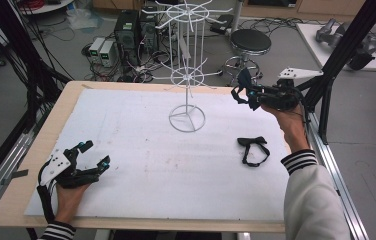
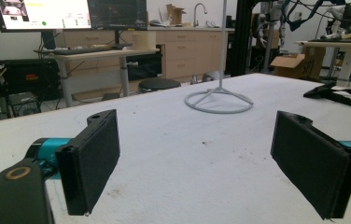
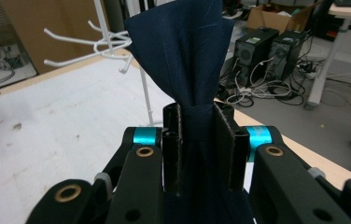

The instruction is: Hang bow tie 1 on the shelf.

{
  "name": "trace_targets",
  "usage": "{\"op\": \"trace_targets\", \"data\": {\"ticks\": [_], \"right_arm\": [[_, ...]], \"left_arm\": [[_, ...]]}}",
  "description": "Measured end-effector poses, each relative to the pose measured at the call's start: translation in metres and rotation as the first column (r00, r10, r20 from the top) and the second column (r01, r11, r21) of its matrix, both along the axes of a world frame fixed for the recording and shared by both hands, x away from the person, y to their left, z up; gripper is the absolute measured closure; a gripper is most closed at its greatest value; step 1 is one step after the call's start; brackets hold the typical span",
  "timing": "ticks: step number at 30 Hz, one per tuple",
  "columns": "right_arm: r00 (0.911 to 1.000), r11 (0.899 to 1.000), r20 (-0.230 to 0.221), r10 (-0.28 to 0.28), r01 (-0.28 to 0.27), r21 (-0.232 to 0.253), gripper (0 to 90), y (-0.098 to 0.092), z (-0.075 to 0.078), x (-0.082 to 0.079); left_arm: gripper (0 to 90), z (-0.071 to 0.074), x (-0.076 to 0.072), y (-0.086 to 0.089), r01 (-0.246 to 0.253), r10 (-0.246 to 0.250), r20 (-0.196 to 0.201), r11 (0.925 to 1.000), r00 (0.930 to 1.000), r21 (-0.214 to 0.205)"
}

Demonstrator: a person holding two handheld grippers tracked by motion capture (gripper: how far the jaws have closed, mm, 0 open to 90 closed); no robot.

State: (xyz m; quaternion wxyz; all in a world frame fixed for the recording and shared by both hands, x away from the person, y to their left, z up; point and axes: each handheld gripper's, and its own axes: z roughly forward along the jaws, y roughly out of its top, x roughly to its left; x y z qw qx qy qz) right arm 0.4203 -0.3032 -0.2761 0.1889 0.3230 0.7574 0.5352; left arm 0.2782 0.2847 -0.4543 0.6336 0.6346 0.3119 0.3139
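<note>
A dark navy bow tie (image 3: 183, 51) is pinched at its knot between the jaws of my right gripper (image 3: 199, 126), with its wing fanning upward. That right gripper (image 1: 243, 95) is held in the air over the table's far right edge, to the right of a white wire hanging rack (image 1: 187, 75). Some of the rack's hooked arms (image 3: 94, 44) show just left of the tie. A second, black bow tie (image 1: 252, 146) lies flat on the white table top (image 1: 141, 165). My left gripper (image 1: 96, 153) rests open at the near left, with nothing between its pads (image 2: 94, 158).
The rack's ring base (image 2: 219, 100) stands at the table's far middle, and the black bow tie (image 2: 339, 95) lies right of it. A black stool (image 1: 250, 42) and computer towers (image 1: 126, 30) sit on the floor beyond. A black frame post (image 1: 346, 45) rises at the right.
</note>
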Motion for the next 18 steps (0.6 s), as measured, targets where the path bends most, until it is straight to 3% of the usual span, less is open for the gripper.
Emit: {"op": "trace_targets", "data": {"ticks": [13,18], "right_arm": [[0.9963,0.995,0.050,-0.070,0.066,0.079,74.6,0.020,0.007,-0.006],[0.9925,0.992,0.075,-0.097,0.090,0.089,74.6,0.029,0.009,-0.009]], "left_arm": [[16.0,0.000,0.000,0.001,0.005,-0.005,0.000,1.0000,1.0000,0.000],[16.0,0.000,0.000,0.001,0.005,-0.005,0.000,1.0000,1.0000,0.000]]}}
